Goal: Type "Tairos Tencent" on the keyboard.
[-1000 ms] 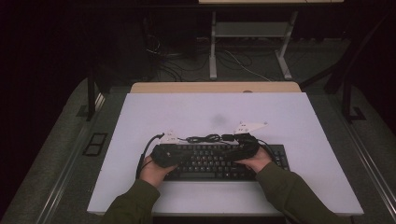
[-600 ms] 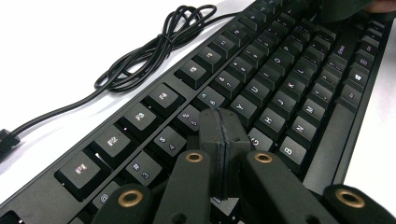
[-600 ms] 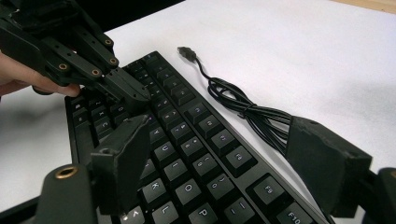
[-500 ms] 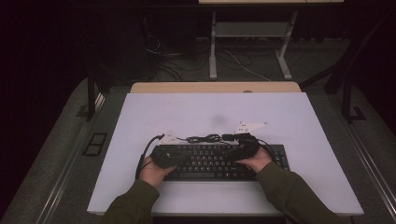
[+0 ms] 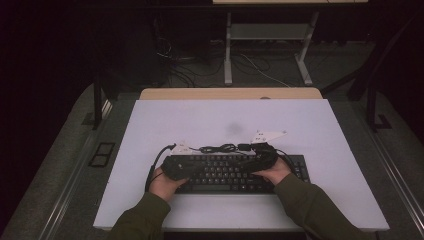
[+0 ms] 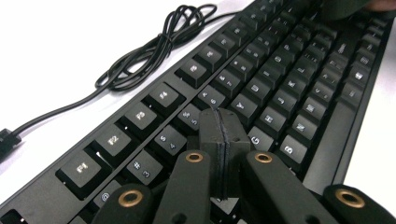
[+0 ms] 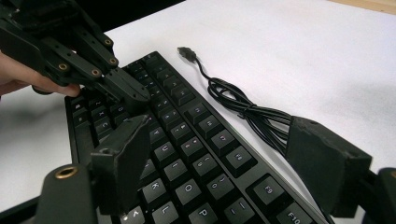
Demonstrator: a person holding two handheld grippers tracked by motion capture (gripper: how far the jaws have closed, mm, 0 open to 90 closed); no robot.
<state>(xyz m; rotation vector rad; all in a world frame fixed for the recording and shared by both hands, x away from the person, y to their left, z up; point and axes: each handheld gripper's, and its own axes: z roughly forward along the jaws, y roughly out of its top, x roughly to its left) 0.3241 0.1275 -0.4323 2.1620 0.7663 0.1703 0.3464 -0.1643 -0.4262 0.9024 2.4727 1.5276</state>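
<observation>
Nothing had shifted over the last second: both hands sat where they were in the earlier high views, so whatever key work was going on looked paused or mid-press rather than moving along, by my read. One black keyboard [image 5: 235, 172] lay on the white tabletop [image 5: 320, 130], near the person's edge, roughly centred. The left gripper [image 6: 219, 140] had its jaws pressed flat together, nothing between them, tip down over the letter keys near the middle rows of the left half, in the left gripper view; whether it actually touched a key I couldn't tell. The right gripper [image 7: 224, 154] had its jaws spread wide, straddling the keyboard's right half with keys between them and nothing gripped; the far jaw stood beyond the back edge near the cable. One black USB cable [image 7: 243, 109] lay coiled loosely on the tabletop just behind the keyboard, plug end free. Counts: one keyboard, one cable, two grippers, two hands. A second bare tabletop edge in wood [image 5: 225, 93] showed behind the white one.
</observation>
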